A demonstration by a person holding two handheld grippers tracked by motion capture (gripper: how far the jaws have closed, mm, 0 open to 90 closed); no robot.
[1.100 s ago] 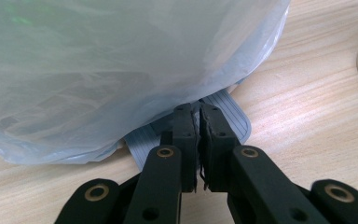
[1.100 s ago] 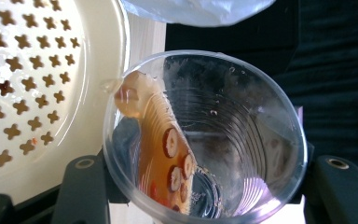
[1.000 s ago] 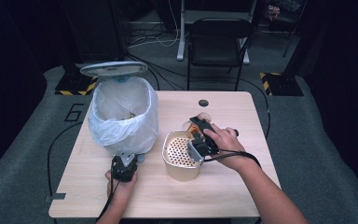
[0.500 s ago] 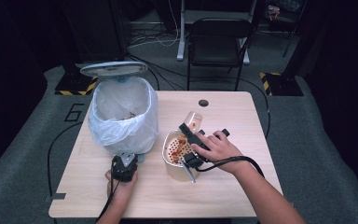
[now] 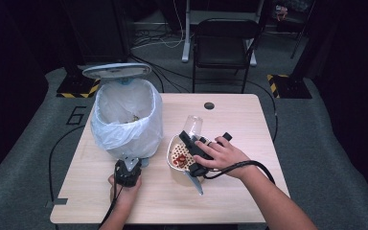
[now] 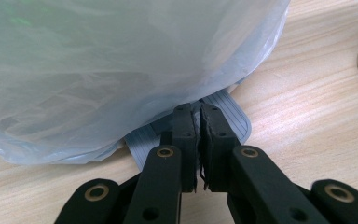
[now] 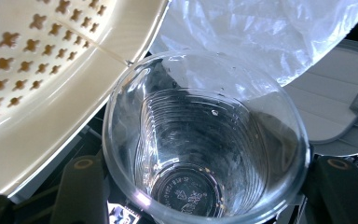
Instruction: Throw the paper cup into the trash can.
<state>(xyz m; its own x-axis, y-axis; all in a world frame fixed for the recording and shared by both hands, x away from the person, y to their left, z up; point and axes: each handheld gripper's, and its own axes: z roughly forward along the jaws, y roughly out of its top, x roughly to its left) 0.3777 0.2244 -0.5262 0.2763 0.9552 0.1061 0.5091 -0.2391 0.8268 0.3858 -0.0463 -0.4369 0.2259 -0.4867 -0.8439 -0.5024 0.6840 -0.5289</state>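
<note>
A bin lined with a white plastic bag (image 5: 127, 120) stands at the table's left, its grey lid (image 5: 116, 70) raised behind it. My left gripper (image 5: 131, 164) (image 6: 198, 119) is shut, and its tips rest on the bin's ribbed grey pedal (image 6: 230, 116) under the bag (image 6: 121, 60). My right gripper (image 5: 189, 140) (image 7: 205, 186) is shut on a clear plastic cup (image 5: 192, 125) (image 7: 205, 140), which looks empty. A cream perforated basket (image 5: 178, 155) (image 7: 51, 70) lies tipped against the cup, with red pieces (image 5: 180, 160) inside.
The wooden table (image 5: 239, 124) has a dark round hole (image 5: 209, 105) near its far edge. A black chair (image 5: 225, 43) stands behind the table. Cables trail from both grippers off the near edge. The bin's bag (image 7: 270, 32) and lid (image 7: 326, 107) lie just beyond the cup.
The basket stood upright a second ago and now lies tipped toward the bin. My right hand has come down and nearer with the cup. The left gripper has kept still.
</note>
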